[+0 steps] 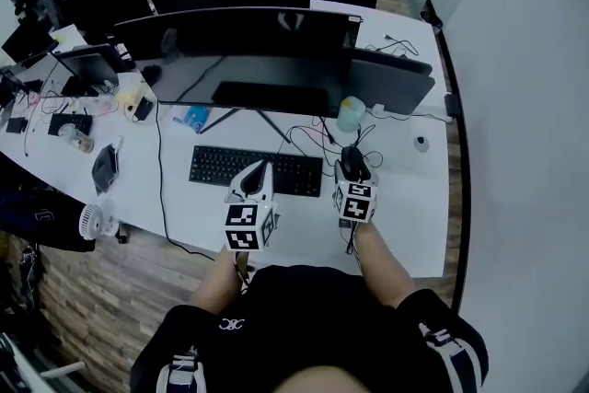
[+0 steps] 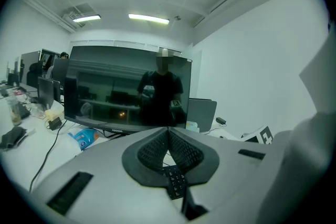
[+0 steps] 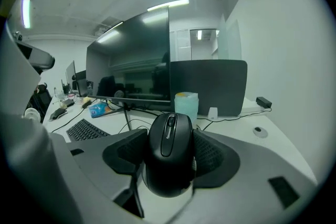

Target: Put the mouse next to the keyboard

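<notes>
Holds the black mouse [image 3: 169, 160] by its sides in the wide-spread right claw [image 3: 170, 139], mid-frame, just right of the keyboard [image 1: 256, 170]. May slip free, or snag the cables [image 1: 308, 135] behind.

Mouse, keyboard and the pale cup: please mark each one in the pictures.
mouse [image 3: 169, 157]: right gripper view, on its black back shell.
keyboard [image 1: 216, 166]: head view, on the left half of its keys.
pale cup [image 3: 186, 108]: right gripper view, on its side wall.

Desk [image 1: 409, 207] lies bare right of keyboard [image 1: 212, 166]; cables [image 1: 308, 138], cup [image 1: 351, 113] crowd behind.
</notes>
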Demonstrator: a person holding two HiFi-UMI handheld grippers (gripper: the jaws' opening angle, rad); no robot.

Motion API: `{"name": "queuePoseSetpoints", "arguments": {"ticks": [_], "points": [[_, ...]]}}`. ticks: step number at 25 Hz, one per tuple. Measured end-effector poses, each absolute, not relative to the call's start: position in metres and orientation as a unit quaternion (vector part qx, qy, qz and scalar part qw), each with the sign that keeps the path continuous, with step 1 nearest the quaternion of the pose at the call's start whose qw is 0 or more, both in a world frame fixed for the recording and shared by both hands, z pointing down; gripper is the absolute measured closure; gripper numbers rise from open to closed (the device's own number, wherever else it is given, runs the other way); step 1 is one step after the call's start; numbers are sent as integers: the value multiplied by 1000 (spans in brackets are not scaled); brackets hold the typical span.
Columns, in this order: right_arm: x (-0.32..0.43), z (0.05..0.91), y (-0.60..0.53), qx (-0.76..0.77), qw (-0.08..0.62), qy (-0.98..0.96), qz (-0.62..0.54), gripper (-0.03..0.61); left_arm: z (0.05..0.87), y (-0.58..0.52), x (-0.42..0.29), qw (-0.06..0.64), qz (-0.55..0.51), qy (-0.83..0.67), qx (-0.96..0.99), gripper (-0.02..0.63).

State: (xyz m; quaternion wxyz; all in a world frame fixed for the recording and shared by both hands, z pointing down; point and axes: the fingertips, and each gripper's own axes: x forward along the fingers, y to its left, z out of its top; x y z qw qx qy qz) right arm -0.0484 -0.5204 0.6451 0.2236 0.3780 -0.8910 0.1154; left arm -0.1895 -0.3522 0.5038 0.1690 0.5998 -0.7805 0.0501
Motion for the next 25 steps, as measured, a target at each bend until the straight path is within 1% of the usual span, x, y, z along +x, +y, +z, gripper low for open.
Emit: {"name": "queuePoseSetpoints", "arguments": {"ticks": [7,10,17,21,25], "points": [[-49,698,-504,362,274,-880,141,290,499,-332,-192,167,54,-796,579,601],[-47,715,-500,360,283,-877,144,290,498,-327,-191,165,56,-799,575,601],[-36,746,-484,356,332,-855,178,288,497,-320,-187,163,56,-799,576,600],[-22,762,-472,364,386,-825,197,287,495,-318,-185,162,58,-797,579,600],[-31,770,-468,342,378,-837,200,284,494,-317,-181,161,58,-794,583,600]]}}
